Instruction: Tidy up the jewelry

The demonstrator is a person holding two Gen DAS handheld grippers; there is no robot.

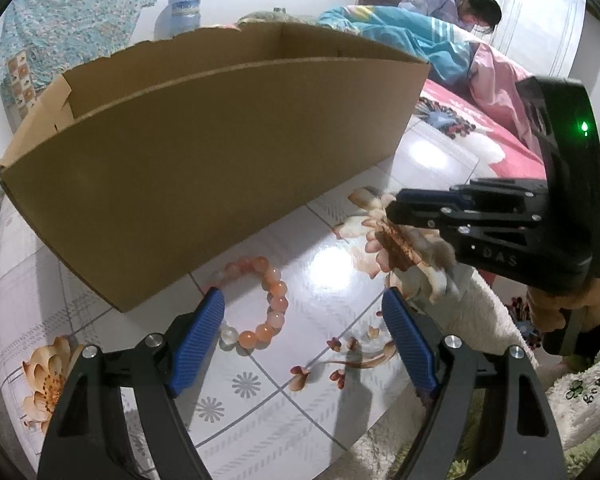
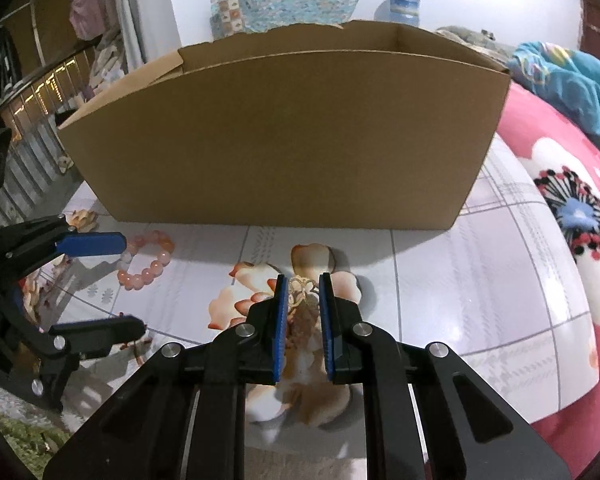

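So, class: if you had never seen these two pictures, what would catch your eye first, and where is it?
The big open cardboard box fills the middle, standing on the floral tabletop. In front of it, a pink bead bracelet lies by the open left gripper. The right gripper has its jaws nearly shut around a small gold ornament.

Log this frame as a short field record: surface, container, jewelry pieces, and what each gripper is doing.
surface: floral tablecloth on a table
container: open cardboard box, contents hidden
item 1: pink bead bracelet lying on the cloth, in front of the box
item 2: small gold ornament, between the right gripper's fingers
left gripper: open, around the bracelet's near side, one finger overlapping it
right gripper: narrowed about the ornament; contact cannot be confirmed
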